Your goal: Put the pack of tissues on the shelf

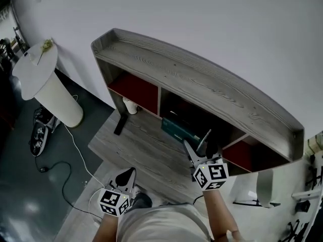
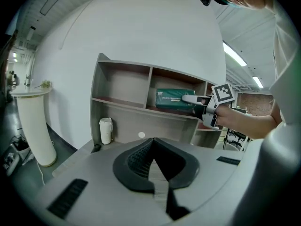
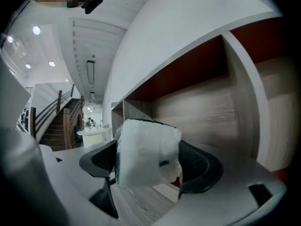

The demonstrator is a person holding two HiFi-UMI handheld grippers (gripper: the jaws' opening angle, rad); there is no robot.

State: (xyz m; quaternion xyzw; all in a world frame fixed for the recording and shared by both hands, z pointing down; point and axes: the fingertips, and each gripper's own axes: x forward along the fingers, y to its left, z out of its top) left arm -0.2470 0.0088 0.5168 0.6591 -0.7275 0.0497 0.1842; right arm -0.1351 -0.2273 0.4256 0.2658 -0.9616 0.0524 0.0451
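Head view, grey wooden shelf (image 1: 202,79), white wall (image 1: 212,14)

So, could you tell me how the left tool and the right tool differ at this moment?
The right tool is shut on the pack of tissues; the left tool has its jaws together with nothing between them. The right tool reaches into the middle compartment of the shelf, while the left tool is held low, close to the person's body, away from the shelf. Both carry a cube with square markers.
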